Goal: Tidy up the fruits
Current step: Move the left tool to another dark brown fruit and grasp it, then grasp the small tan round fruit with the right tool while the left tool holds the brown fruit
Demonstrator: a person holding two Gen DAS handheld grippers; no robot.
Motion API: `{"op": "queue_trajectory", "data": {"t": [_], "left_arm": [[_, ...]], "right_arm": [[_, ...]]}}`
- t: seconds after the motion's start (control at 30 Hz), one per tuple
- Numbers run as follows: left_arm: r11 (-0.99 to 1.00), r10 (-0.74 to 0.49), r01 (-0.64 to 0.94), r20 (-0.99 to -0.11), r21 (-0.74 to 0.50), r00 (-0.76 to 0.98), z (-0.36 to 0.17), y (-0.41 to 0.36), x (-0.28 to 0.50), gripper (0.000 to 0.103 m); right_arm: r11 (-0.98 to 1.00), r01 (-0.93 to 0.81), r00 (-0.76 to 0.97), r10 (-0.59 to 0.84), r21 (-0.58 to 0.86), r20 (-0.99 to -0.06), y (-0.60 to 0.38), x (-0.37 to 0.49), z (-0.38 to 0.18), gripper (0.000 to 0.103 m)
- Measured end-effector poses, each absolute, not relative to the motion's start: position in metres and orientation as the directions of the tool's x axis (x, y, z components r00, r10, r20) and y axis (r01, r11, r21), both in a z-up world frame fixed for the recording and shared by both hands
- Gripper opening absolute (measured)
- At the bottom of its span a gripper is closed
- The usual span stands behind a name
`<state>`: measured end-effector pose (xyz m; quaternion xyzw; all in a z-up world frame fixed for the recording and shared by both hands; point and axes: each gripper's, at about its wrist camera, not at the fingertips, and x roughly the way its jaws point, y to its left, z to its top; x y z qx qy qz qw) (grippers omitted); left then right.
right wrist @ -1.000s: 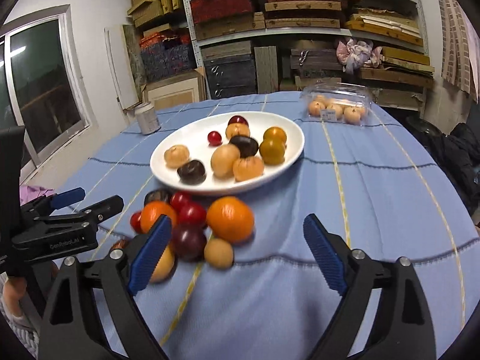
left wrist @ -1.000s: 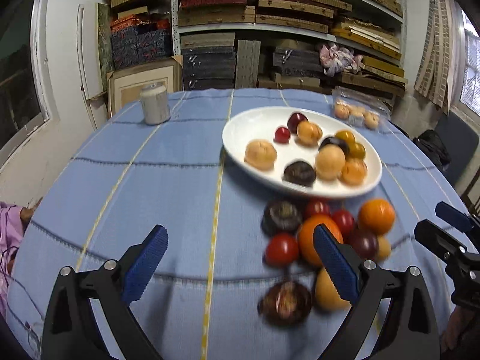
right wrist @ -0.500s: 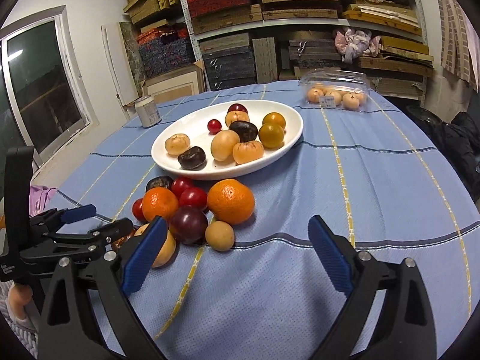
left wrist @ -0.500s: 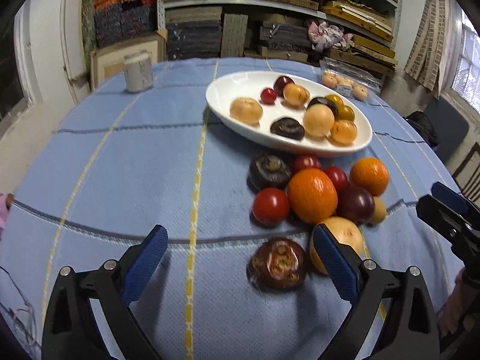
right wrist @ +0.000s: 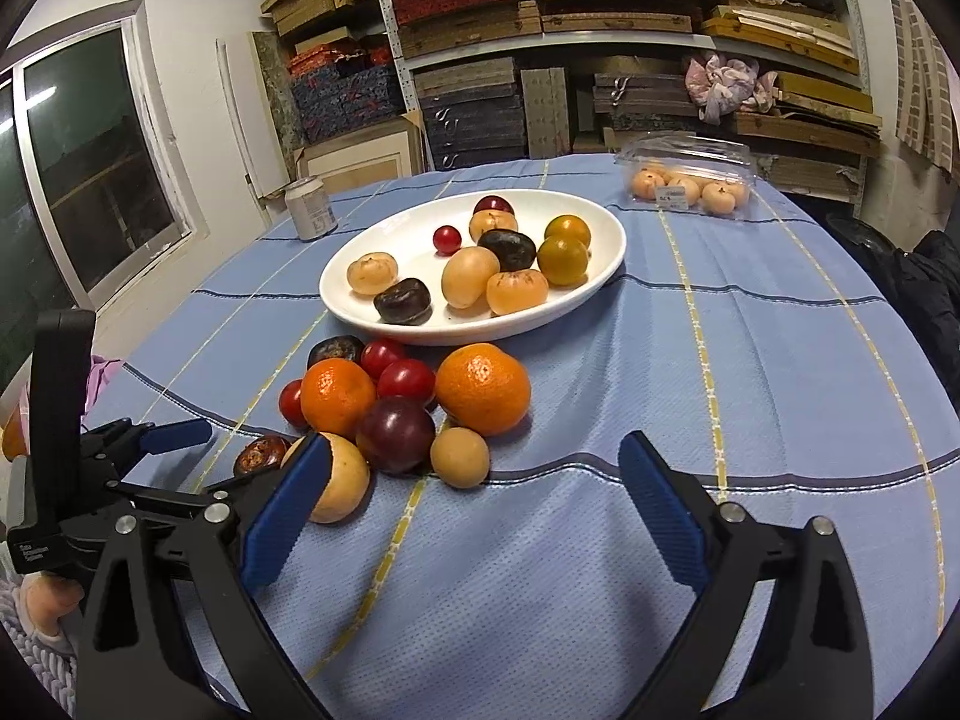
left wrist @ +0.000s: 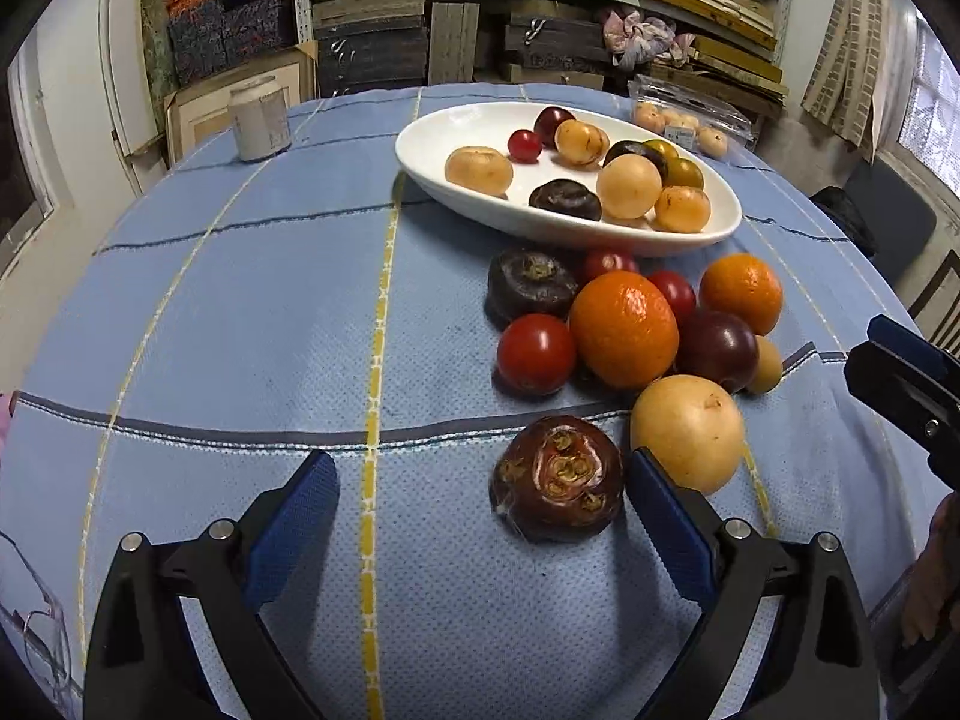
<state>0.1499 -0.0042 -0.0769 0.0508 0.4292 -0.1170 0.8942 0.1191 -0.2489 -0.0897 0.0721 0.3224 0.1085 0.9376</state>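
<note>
We hold the left gripper (left wrist: pixel 480 516) low over the counter (left wrist: pixel 240 330), its fingers (left wrist: pixel 666 522) spread wide and gripping nothing. A dark brown fruit (left wrist: pixel 557 478) sits between them, close against the inside of the right-hand finger; from this angle we cannot tell whether pad and skin touch. Just past that finger's tip lies a pale yellow fruit (left wrist: pixel 689 433). Farther ahead the loose pile crowds together: a red tomato (left wrist: pixel 535 353), a big orange (left wrist: pixel 624 330), a dark plum (left wrist: pixel 717 350), a second orange (left wrist: pixel 741 293) and a dark flat fruit (left wrist: pixel 530 287). Beyond the pile stands the white dish (left wrist: pixel 456 138), already carrying about ten fruits.

Our right gripper (right wrist: pixel 474 504) hovers with its fingers (right wrist: pixel 657 516) opening, already very wide, and only bare blue cloth between them. The pale yellow fruit (right wrist: pixel 345 480) lies just behind its left-hand fingertip, and a small tan fruit (right wrist: pixel 460 456) lies ahead of the gap, nearer the left-hand finger. The dish (right wrist: pixel 594 282) is well ahead. Far off, left of both pairs of fingers, stands a can (right wrist: pixel 309 207); far right sits a clear box of fruit (right wrist: pixel 690 177).
</note>
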Motion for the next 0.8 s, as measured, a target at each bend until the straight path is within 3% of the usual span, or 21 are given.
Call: {"op": "queue_trajectory", "data": {"t": [0.07,0.2,0.3,0.63,0.73,0.8], "left_arm": [[0.964,-0.167,0.265,-0.778,-0.001,0.606,-0.077,-0.007,0.149,0.09],[0.95,-0.194,0.312,-0.784,-0.001,0.59,-0.08,-0.014,0.148,0.059],[0.938,-0.203,0.347,-0.779,0.02,0.593,-0.08,-0.023,0.145,0.044],[0.97,-0.175,0.244,-0.745,-0.017,0.644,-0.069,0.011,0.138,0.043],[0.966,-0.189,0.259,-0.745,-0.022,0.64,-0.069,0.009,0.137,0.043],[0.958,-0.199,0.287,-0.742,-0.009,0.64,-0.068,0.003,0.134,0.043]], "right_arm": [[0.966,-0.159,0.768,0.25,0.202,-0.59,-0.248,0.119,-0.09,0.094],[0.967,-0.159,0.767,0.248,0.2,-0.591,-0.247,0.119,-0.09,0.095],[0.967,-0.158,0.765,0.249,0.201,-0.594,-0.247,0.119,-0.091,0.095],[0.977,-0.167,0.721,0.212,0.131,-0.66,-0.234,0.126,-0.103,0.092],[0.974,-0.139,0.692,0.224,0.178,-0.686,-0.243,0.136,-0.111,0.062],[0.969,-0.128,0.664,0.243,0.213,-0.707,-0.248,0.143,-0.117,0.053]]}}
